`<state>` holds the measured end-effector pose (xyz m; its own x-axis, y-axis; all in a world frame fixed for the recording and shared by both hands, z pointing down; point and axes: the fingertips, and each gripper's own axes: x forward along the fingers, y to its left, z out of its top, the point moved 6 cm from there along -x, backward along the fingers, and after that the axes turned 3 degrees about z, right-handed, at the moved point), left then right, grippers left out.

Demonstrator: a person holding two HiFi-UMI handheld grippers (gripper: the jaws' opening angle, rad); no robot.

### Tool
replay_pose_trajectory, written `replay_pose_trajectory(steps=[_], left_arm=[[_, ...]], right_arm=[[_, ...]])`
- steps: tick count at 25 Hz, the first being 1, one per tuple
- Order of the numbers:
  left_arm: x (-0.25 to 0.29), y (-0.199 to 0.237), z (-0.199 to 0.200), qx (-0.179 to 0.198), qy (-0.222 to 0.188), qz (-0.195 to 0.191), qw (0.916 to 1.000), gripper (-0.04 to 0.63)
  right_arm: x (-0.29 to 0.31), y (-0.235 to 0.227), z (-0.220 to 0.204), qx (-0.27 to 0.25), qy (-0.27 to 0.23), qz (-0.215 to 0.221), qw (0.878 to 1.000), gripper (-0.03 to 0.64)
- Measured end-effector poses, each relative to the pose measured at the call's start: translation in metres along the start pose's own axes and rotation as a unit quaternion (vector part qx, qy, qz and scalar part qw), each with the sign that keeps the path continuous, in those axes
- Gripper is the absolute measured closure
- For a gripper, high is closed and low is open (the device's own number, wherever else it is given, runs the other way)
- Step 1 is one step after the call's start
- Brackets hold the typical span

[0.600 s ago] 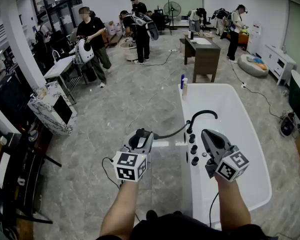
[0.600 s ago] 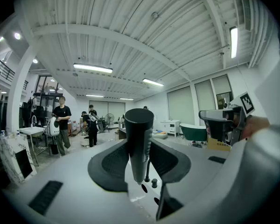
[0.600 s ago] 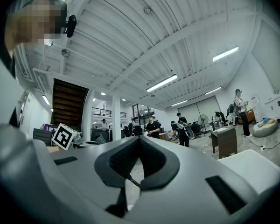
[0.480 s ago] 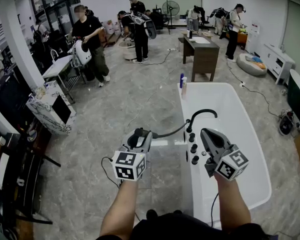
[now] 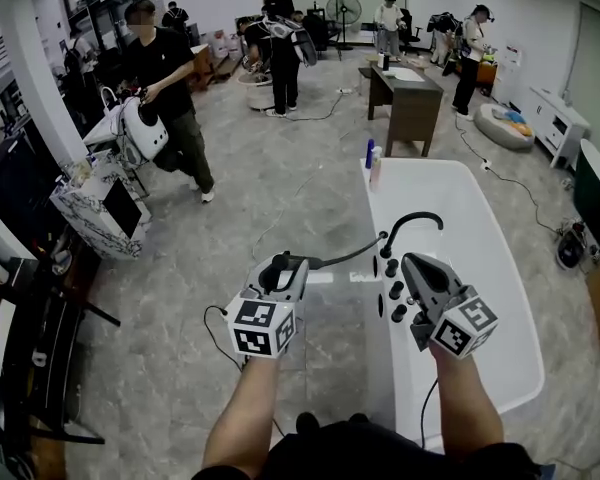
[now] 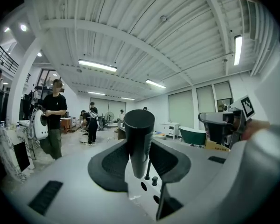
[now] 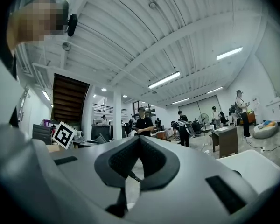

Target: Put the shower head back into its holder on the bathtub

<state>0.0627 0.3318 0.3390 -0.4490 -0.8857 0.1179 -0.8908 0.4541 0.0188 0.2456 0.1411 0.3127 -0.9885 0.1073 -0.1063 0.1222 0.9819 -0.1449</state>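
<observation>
Two grippers up, roughly level, in front of the person. Left gripper [image 5: 278,276] hangs over the floor, just off the left rim of the bathtub [image 5: 378,363]. Its jaws are clamped on the black handle of the shower head [image 6: 139,134], which stands upright between the pads. Judgement: gripped at the handle so the lower end is free to drop into the holder. So the shower head is off the tub, not yet seated.

A black hose [image 5: 340,259] runs from it rightward to the black fittings [image 5: 392,268] on the near-left part of the tub's rim, beside the curved spout [image 5: 412,216]. Cannot tell which fitting is the holder.

Right gripper [image 5: 410,264] sits over that rim, just beside the knobs, with its jaws tip to tip and nothing between them. It is probably parked there to steady or guide, not to carry.

Writing: none readable. Only black-and-white square markers on the left cube [image 5: 260,328] and the right cube [image 5: 463,328]. Two bottles [image 5: 371,163] stand at the tub's far-left corner, their labels too small to read.
</observation>
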Motion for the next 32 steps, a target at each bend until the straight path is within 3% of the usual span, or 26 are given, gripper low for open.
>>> replay_pose_trajectory(steps=[5,16,23,32], left_arm=[[-0.006,0.017,-0.008,-0.001,0.004,-0.01,0.9999,0.448],[-0.018,0.045,-0.015,-0.005,0.002,-0.029,0.9996,0.448],[0.004,0.061,-0.011,-0.001,0.01,-0.025,0.9996,0.448],[0.066,0.085,0.001,0.03,0.028,0.004,0.9991,0.448]], right_arm=[[0.014,0.017,-0.008,0.011,-0.005,0.021,1.0,0.6],[0.029,0.048,-0.026,0.017,0.021,0.02,0.999,0.598],[0.053,0.027,-0.029,0.029,0.017,0.026,0.999,0.598],[0.106,-0.041,-0.048,0.074,0.003,0.049,0.996,0.6]])
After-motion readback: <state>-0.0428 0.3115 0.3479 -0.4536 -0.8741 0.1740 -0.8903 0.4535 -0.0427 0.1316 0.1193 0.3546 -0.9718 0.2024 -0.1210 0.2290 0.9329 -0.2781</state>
